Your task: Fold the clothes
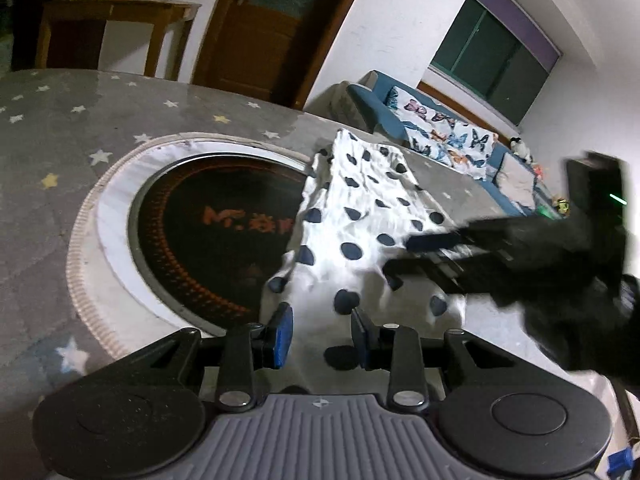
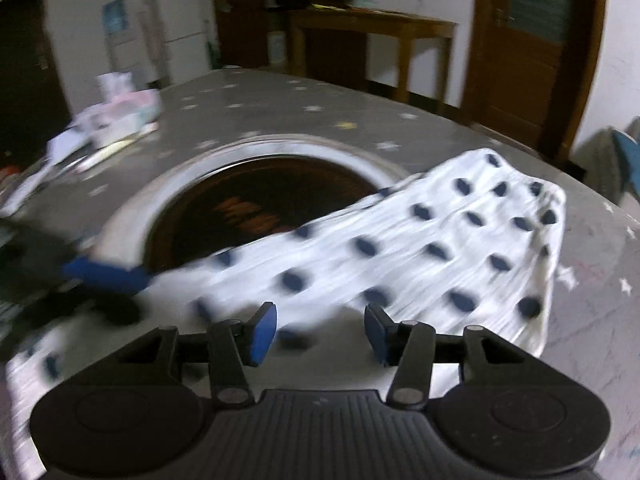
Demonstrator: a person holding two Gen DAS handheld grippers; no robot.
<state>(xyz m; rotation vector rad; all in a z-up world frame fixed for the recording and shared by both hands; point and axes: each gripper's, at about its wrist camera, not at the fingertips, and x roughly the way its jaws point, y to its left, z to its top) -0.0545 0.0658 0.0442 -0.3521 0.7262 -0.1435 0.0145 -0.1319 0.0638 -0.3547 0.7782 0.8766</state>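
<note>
Cloth: white crinkled fabric with dark blue dots; we see the garment [image 1: 360, 216] lying on the grey star-patterned tablecloth [image 1: 60, 128], one side draped over the rim of the round black hob [image 1: 208, 240] set into the table.
Long axis: in the left wrist view it runs from just in front of our left gripper away toward the far table edge, in a long narrow strip.
Left gripper [image 1: 322, 330]: jaws part-way apart, the near end of the garment running between the blue pads; we cannot tell whether the pads press on it.
Right gripper [image 2: 320, 330]: jaws apart, nothing clamped; the cloth lies under and ahead of it. This view is blurred.
Right gripper as seen from the left: it reaches in from the right side, over the middle of the strip [image 1: 424, 256].
Which hand is nearer: we judge the left nearer the close end, the right nearer the mid-length and right-hand edge.
Coming move, our guess: the far end must come toward us, or one long side across, so the right wants a fresh hold on an edge.
Outward: a wooden side table [image 2: 372, 24], a door [image 1: 276, 24] and a blue sofa [image 1: 460, 140] with a butterfly print stand beyond.
</note>
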